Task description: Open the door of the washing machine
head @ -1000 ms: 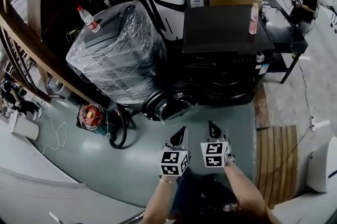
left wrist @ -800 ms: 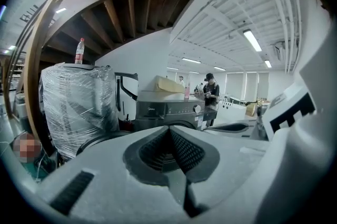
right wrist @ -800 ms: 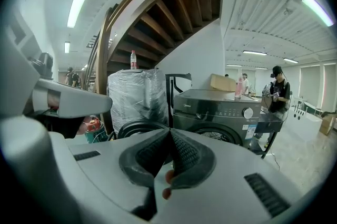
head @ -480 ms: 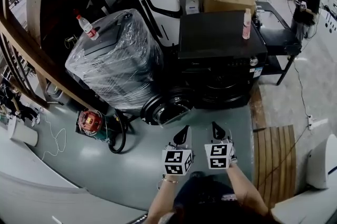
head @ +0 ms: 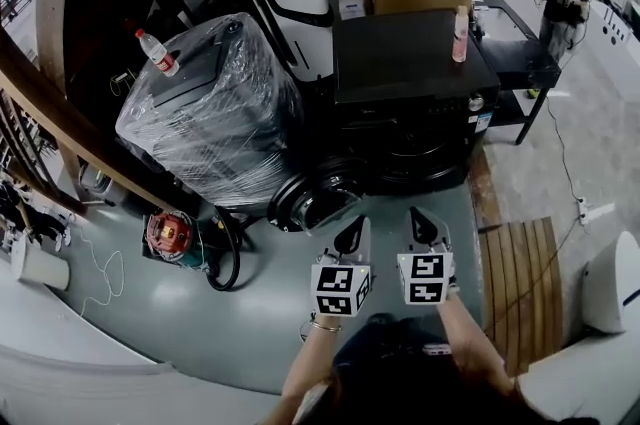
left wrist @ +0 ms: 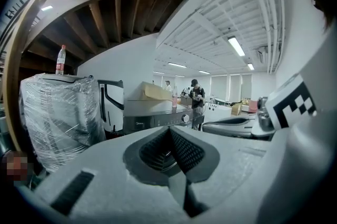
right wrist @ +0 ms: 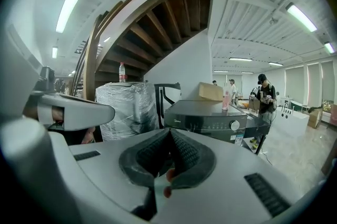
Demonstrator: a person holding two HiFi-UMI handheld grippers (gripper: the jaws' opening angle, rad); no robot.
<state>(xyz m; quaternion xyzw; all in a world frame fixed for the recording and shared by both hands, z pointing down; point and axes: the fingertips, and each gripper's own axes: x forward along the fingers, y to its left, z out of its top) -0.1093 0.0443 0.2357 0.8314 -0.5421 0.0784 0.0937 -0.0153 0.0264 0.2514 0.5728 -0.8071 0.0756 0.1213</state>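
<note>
Grey floor (head: 250, 313), black washing machine (head: 410, 103) (door (head: 318, 198) apparently open), left gripper (head: 352, 235) and right gripper (head: 420, 223) fingers closed, empty.

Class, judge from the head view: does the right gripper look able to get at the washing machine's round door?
Probably yes: only bare floor lies between the right gripper and the door. The gripper is apart from it, fingers shut.
</note>
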